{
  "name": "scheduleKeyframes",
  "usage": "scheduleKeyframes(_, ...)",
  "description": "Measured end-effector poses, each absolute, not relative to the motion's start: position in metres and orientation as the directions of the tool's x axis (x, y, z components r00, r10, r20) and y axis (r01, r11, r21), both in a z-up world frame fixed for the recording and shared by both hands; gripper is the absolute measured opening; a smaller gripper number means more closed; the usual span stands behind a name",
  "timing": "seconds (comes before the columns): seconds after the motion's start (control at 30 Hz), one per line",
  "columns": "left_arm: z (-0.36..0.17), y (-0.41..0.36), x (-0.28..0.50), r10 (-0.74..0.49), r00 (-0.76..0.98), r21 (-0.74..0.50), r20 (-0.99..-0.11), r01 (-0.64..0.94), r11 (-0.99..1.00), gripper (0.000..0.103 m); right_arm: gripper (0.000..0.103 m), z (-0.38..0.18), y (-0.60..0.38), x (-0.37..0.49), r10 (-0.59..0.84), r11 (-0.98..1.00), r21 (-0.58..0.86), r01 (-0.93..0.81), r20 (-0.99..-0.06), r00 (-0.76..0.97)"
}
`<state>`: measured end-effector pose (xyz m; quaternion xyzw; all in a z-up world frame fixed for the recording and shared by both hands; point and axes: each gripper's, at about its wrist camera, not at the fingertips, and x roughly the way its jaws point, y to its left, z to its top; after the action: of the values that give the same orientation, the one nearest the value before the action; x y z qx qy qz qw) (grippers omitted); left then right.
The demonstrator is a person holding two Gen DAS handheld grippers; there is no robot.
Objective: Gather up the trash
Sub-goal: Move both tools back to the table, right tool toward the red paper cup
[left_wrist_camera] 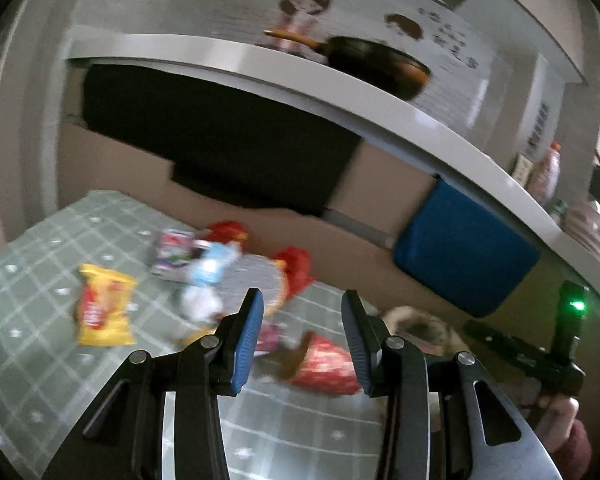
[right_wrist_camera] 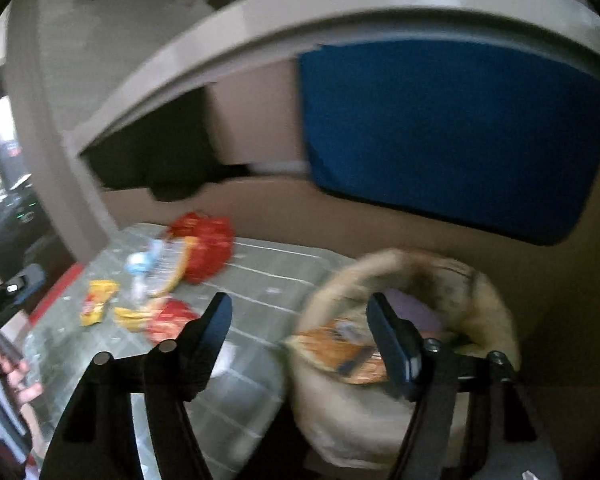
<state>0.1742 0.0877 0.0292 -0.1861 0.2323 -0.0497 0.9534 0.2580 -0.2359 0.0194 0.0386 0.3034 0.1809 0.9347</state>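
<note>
Right wrist: one basket (right_wrist_camera: 412, 412), one orange packet (right_wrist_camera: 352, 354) inside.

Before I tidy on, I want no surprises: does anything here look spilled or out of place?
Yes: snack wrappers lie scattered over the green checked cloth, among them a yellow packet and a red packet. An orange packet already sits in the beige basket.

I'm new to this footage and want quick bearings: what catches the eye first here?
Bright snack wrappers lie scattered on the green checked tablecloth, the yellow packet most vivid at its left. A big blue panel hangs under the counter behind. At the table's right end sits a beige bag holding an orange packet.
</note>
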Motion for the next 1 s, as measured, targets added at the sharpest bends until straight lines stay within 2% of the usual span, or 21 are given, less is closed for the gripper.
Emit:
scheduleKeyframes(0.2,0.011,0.153,0.165,-0.072,0.880,-0.404,-0.470,-0.142,0.904,0.042,0.065,0.011,-0.176,0.255,0.319,0.929,0.025,-0.368,-0.557,0.767)
scheduleKeyframes(0.4,-0.026,0.198,0.168,-0.052,0.835,-0.442,-0.547,-0.235,0.866,0.042,0.065,-0.021,-0.144,0.270,0.479,0.830,0.083,-0.552,-0.614,0.627)
scheduleKeyframes(0.53,-0.043,0.191,0.179,-0.152,0.812,-0.457,-0.563,-0.153,0.876,0.042,0.065,-0.043,-0.124,0.286,0.538,0.762,0.104,-0.639,-0.650,0.537)
scheduleKeyframes(0.73,-0.056,0.163,0.206,-0.310,0.761,-0.479,-0.570,-0.001,0.878,0.042,0.065,-0.071,-0.104,0.303,0.500,0.739,0.056,-0.671,-0.712,0.492)
scheduleKeyframes(0.87,-0.061,0.147,0.225,-0.311,0.727,-0.444,-0.612,0.010,0.896,0.042,0.058,-0.081,-0.102,0.305,0.473,0.746,0.043,-0.664,-0.736,0.484)
scheduleKeyframes(1.0,-0.063,0.137,0.242,-0.296,0.719,-0.415,-0.629,0.012,0.910,0.042,0.057,-0.071,-0.127,0.304,0.513,0.798,0.168,-0.579,-0.695,0.505)
